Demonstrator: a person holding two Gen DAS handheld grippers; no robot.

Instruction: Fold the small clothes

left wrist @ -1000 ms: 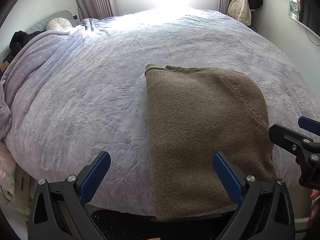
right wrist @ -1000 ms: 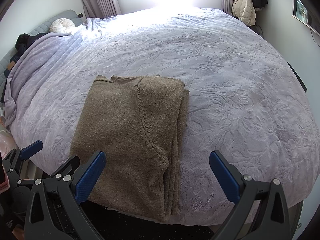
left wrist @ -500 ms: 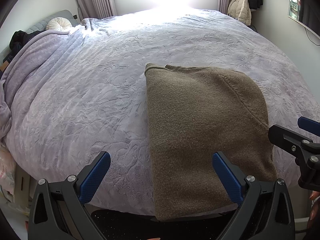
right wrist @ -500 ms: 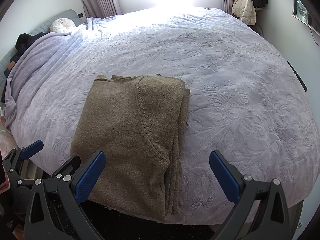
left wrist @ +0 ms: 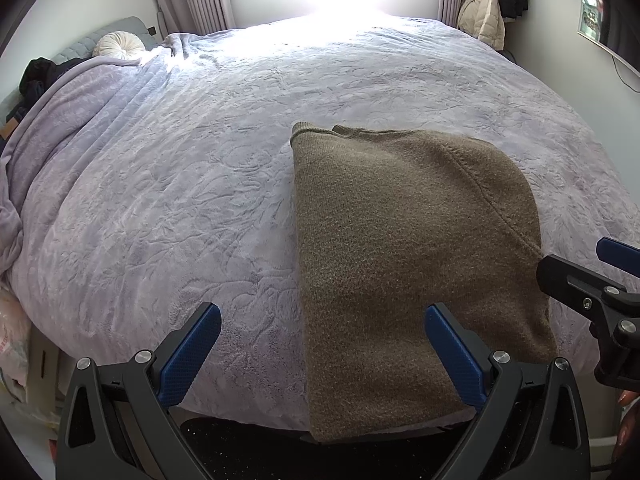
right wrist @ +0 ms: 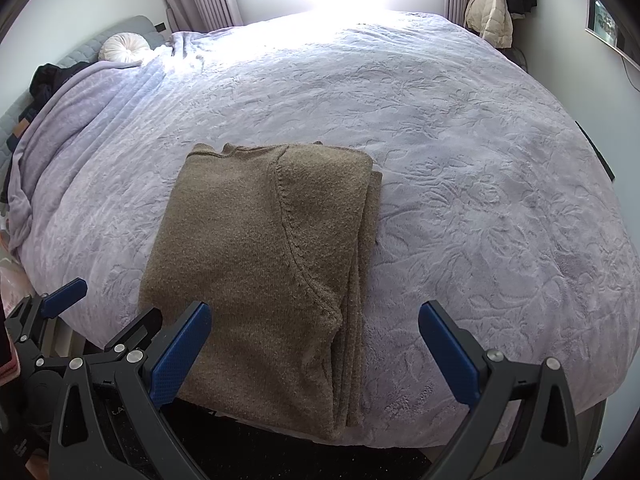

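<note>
Sweater lies on bed just ahead of both tools, sides folded in to a long narrow panel, near end hanging over bed edge. Left tool and right tool both wide open, empty. Judged remaining: end-to-end fold.

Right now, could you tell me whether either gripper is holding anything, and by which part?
Nothing is held: the left gripper and right gripper are both open, short of the brown sweater.
</note>
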